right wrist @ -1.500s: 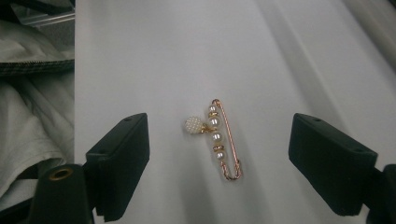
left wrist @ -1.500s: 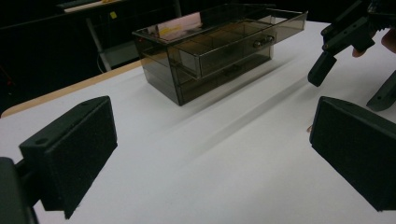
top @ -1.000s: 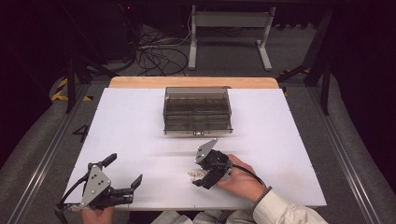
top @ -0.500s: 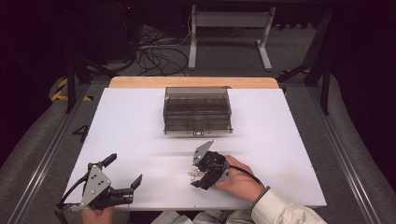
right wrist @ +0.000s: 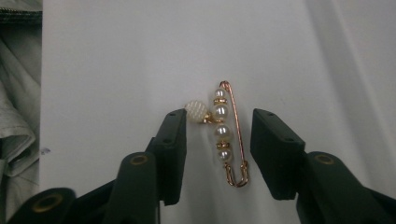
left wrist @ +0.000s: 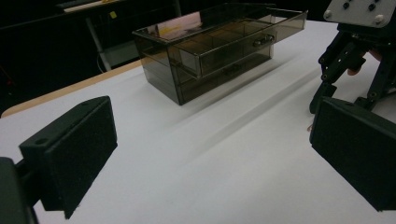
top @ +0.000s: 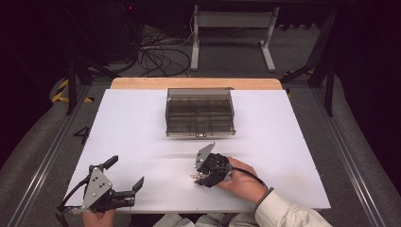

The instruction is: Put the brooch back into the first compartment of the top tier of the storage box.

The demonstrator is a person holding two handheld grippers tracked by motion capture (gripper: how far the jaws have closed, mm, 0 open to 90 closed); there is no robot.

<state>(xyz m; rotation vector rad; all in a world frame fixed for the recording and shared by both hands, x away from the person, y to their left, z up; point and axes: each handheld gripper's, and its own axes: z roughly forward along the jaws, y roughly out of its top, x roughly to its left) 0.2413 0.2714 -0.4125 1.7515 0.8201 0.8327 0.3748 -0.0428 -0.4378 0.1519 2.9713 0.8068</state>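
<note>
Straddling a pearl brooch pin [right wrist: 227, 135] lying on the white worktop [top: 142, 132], right tool [right wrist: 218, 140] is narrowly open, not yet gripping. Left tool [top: 124, 182] sits wide open near-left, idle. Far centre, drawer box [top: 200, 112]; left gripper view shows its top drawer [left wrist: 243, 39] pulled out.

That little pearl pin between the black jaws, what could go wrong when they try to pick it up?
The pearl pin lies flat on the white table between the open jaws of the right hand-held gripper. It is thin, so the pads could slide over it. The dangling pearl ball touches the left pad and might get pinched alone, tilting the pin.
</note>
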